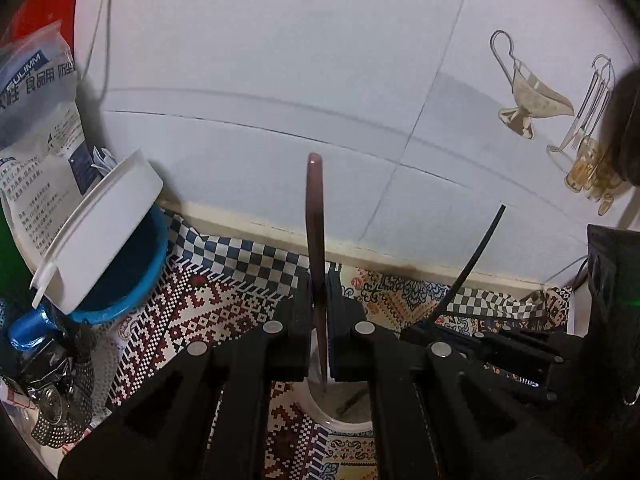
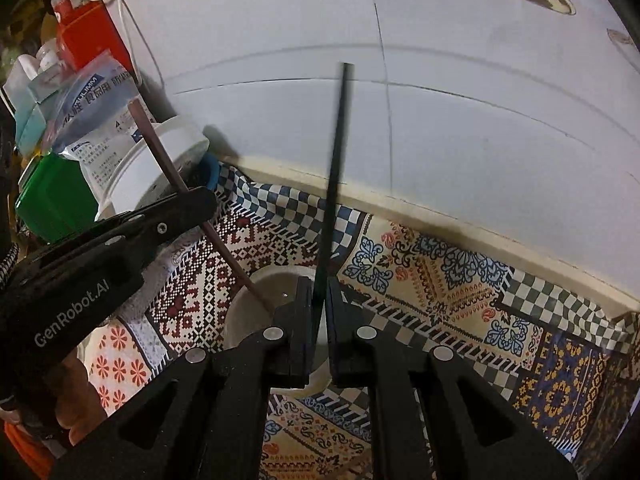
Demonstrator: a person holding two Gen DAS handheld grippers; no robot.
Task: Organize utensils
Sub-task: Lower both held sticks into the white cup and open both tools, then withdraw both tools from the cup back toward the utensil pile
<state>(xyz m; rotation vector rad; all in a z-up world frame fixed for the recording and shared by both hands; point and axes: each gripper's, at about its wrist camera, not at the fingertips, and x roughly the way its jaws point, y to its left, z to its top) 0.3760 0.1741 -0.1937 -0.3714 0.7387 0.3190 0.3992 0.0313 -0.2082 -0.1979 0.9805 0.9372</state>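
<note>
My left gripper (image 1: 319, 292) is shut on a brown chopstick (image 1: 315, 216) that stands upright, its lower end down inside a white cup (image 1: 344, 420) below the fingers. My right gripper (image 2: 319, 292) is shut on a black chopstick (image 2: 336, 160), also upright, its lower end over the same white cup (image 2: 248, 308). In the right wrist view the left gripper (image 2: 192, 204) holds the brown chopstick (image 2: 168, 164) tilted, its tip in the cup. The black chopstick (image 1: 472, 264) and the right gripper (image 1: 500, 344) show at the right of the left wrist view.
A patterned cloth (image 2: 440, 280) covers the table, against a white tiled wall (image 1: 280, 60). At the left stand a blue bowl (image 1: 136, 280) with a white tub (image 1: 108, 216) tilted on it, a printed bag (image 1: 36, 120), a green box (image 2: 52, 196) and a red box (image 2: 88, 36).
</note>
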